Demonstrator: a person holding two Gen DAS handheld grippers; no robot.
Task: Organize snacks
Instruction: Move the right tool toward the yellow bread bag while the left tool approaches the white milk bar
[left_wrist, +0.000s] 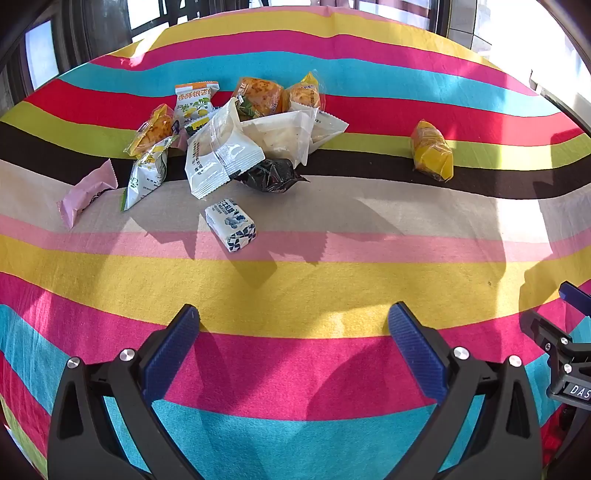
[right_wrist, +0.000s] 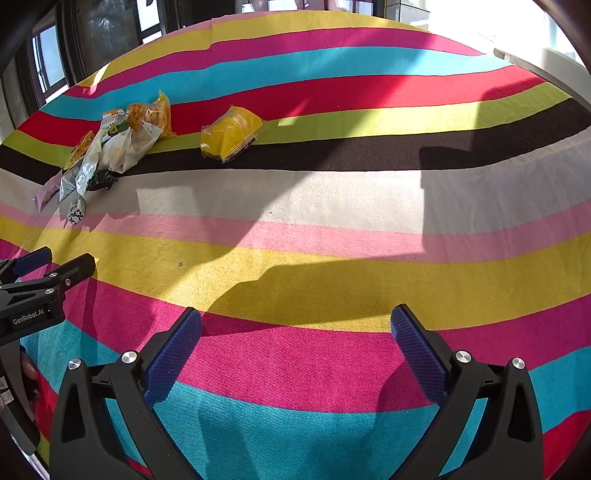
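A pile of snack packets (left_wrist: 236, 136) lies on the striped cloth: white, orange, green-and-white and a black one (left_wrist: 271, 175). A small white-and-blue packet (left_wrist: 231, 224) lies in front of it and a pink packet (left_wrist: 86, 192) to its left. A yellow packet (left_wrist: 432, 151) lies apart on the right; it also shows in the right wrist view (right_wrist: 229, 134), with the pile (right_wrist: 107, 147) far left. My left gripper (left_wrist: 293, 317) is open and empty, well short of the pile. My right gripper (right_wrist: 295, 321) is open and empty over the cloth.
The striped tablecloth (left_wrist: 295, 288) covers the whole table. The right gripper's side shows at the left view's right edge (left_wrist: 569, 354); the left gripper shows at the right view's left edge (right_wrist: 40, 288). Windows and a bright sunlit patch lie beyond the far edge.
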